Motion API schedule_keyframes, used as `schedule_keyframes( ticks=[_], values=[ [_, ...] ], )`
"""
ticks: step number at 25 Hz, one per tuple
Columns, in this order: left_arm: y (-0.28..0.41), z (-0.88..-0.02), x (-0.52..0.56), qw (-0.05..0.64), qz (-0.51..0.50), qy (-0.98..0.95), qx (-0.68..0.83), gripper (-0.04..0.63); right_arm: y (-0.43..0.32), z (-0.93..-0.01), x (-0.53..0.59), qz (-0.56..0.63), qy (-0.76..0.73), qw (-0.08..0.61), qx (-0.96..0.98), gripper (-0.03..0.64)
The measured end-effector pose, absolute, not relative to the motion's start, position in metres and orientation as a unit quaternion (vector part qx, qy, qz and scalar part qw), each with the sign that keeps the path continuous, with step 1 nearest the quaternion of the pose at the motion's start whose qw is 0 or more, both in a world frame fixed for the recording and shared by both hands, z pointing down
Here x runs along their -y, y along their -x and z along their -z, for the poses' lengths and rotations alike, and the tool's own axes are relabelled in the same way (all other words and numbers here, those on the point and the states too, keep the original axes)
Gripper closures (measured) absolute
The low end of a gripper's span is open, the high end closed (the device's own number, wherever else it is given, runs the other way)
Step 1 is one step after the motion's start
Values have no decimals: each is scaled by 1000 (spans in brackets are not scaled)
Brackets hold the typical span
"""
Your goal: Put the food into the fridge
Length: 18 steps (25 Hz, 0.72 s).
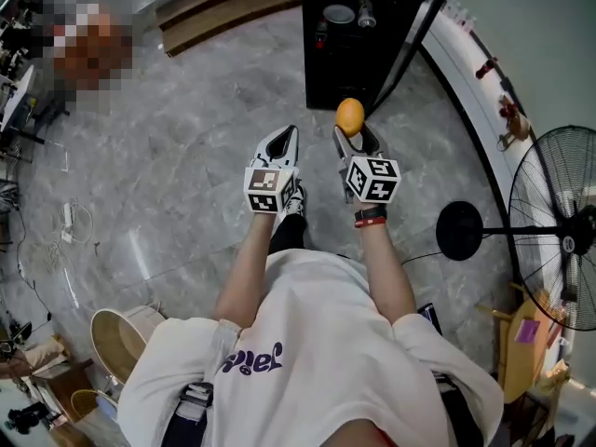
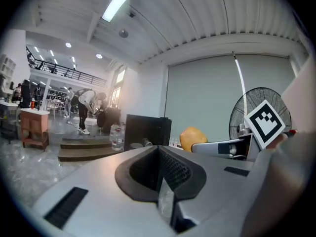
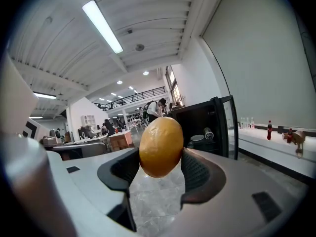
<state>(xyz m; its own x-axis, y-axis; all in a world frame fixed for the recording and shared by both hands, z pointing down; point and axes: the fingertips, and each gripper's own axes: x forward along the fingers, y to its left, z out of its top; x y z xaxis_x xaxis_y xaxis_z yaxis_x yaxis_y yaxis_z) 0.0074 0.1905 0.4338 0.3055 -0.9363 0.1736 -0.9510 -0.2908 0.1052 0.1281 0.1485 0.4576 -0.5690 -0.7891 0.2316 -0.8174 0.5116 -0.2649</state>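
My right gripper (image 1: 351, 134) is shut on an orange-yellow fruit (image 1: 349, 116), which sticks out between its dark pads in the right gripper view (image 3: 160, 146). My left gripper (image 1: 285, 142) is beside it on the left, jaws together with nothing between them (image 2: 163, 177). A small black fridge (image 1: 358, 63) stands on the floor just ahead, its door (image 1: 415, 37) swung open to the right. A bowl (image 1: 339, 13) and a bottle lie inside it. From the left gripper view I see the fruit (image 2: 193, 137) and the fridge (image 2: 146, 128) beyond it.
A standing fan (image 1: 559, 226) with a round black base (image 1: 459, 230) is at the right. A white ledge (image 1: 477, 74) with small items runs along the right wall. Wooden steps (image 1: 223, 7) lie behind the fridge. A basket (image 1: 116, 341) sits at lower left, cables (image 1: 74, 222) on the left floor.
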Motion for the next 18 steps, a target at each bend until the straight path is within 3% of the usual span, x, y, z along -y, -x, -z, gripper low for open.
schedule_keyframes(
  ticks=[18],
  values=[
    [19,-433,17,96,-29,-836,540,577,-94,-465,34,-185,-501,40,844,341]
  ],
)
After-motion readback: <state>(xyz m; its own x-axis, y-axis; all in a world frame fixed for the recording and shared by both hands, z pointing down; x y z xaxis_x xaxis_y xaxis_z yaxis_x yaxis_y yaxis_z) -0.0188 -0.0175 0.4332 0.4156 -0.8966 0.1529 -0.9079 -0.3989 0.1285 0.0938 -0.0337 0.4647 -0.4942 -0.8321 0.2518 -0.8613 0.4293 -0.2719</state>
